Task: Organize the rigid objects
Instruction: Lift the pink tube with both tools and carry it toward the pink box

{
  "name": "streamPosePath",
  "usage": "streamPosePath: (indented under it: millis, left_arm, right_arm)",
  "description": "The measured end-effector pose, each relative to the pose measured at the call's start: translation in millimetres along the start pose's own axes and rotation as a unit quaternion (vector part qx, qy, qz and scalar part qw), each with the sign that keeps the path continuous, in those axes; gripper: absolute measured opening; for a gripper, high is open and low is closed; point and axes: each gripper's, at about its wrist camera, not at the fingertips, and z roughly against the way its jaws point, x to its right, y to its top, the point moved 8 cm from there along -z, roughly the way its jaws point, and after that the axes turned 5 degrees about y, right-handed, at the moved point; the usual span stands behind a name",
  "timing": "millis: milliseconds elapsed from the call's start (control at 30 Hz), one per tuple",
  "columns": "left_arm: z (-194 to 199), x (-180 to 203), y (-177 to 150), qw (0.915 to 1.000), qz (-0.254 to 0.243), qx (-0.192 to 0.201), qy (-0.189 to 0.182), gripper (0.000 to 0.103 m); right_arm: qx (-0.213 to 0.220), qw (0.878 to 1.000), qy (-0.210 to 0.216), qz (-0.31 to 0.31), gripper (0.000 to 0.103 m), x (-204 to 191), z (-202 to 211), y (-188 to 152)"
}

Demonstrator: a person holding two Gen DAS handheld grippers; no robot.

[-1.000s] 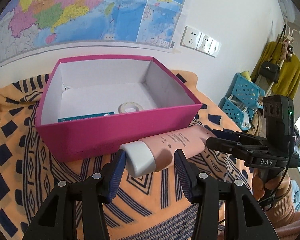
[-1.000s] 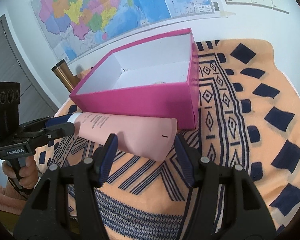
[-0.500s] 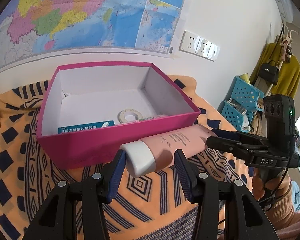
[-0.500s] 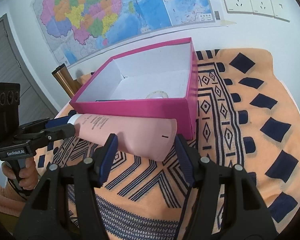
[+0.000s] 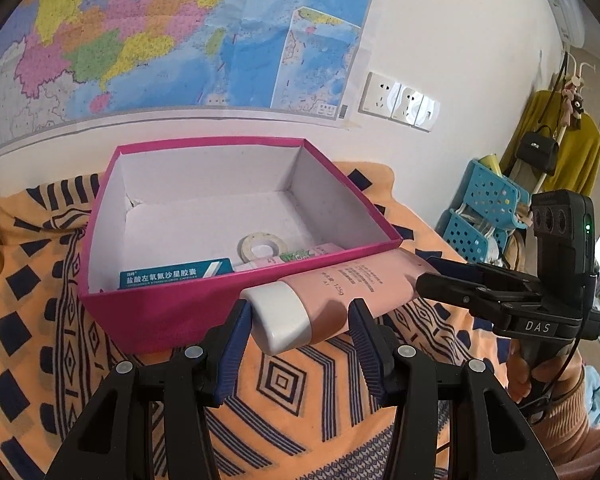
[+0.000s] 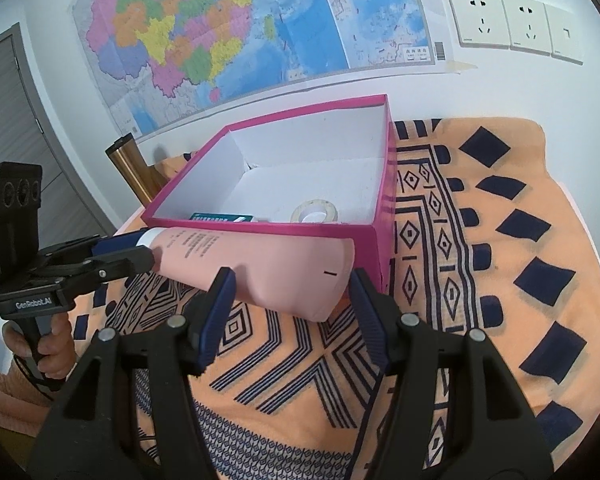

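Together, two hand-held claws carry a long pink tube (image 5: 352, 284) just in front of the near wall of an open magenta box (image 5: 172, 312). The left claw (image 5: 296, 328) has its blue-padded fingers either side of the tube's white cap end; the cap seems to sit between them, but a small gap shows on one side, so a firm clamp cannot be confirmed from this view. The right claw (image 6: 290, 300) brackets the tube's flat crimped end in the same way, its pads close to or touching the pink body. The tube's long axis runs left to right, parallel to the box's near wall and roughly level with its rim, so the box opening lies just beyond and slightly below the tube. Both claws are equally near it, one at each end. Inside the box, against the near wall, lie a teal medicine carton (image 5: 176, 274), a roll of tape (image 5: 262, 246) and a slim pink and green item that is partly hidden. The box sits on an orange cloth (image 6: 500, 280) with dark blue geometric patterns covering the tabletop. A wall map (image 6: 228, 28) hangs behind. The likely next move is a short carry forward over the rim.
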Motion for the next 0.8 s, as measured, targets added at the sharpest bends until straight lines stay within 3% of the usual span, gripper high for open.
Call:
streamPosePath:
  millis: [800]
  left_arm:
    - [0.0, 2.7, 10.0, 0.9999, -0.010, 0.013, 0.001, 0.050]
  right_arm:
    - [0.010, 1.000, -0.006, 0.010, 0.061, 4.6, 3.3, 10.8]
